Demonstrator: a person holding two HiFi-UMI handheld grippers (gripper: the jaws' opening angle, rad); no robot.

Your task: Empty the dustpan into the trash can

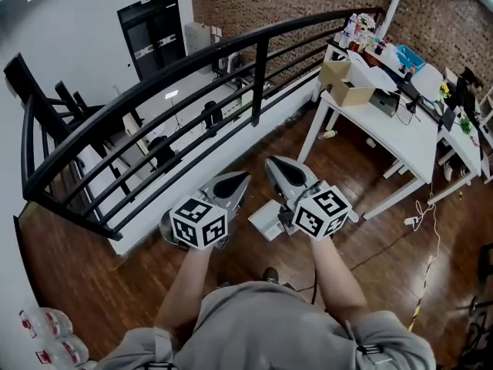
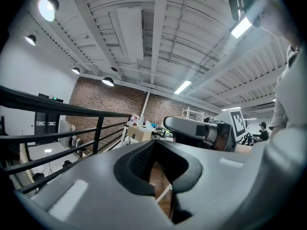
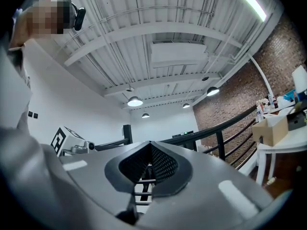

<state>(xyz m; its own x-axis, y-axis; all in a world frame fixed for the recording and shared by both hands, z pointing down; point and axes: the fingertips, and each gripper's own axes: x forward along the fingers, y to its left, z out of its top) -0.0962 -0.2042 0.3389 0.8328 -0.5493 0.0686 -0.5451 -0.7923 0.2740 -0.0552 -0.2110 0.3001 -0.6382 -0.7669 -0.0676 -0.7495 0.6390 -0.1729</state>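
No dustpan or trash can shows in any view. I hold both grippers level in front of my chest, side by side above the wooden floor. My left gripper has its tips together and nothing between them. My right gripper is shut as well and holds nothing. The left gripper view also catches the right gripper's body close on its right. In the right gripper view the left gripper's marker cube shows at the left. A small flat white object lies on the floor below, between the two grippers; what it is I cannot tell.
A curved black railing runs just ahead, with a drop to a lower floor behind it. White tables with a cardboard box and clutter stand at the right. Cables trail on the floor; plastic bottles lie at bottom left.
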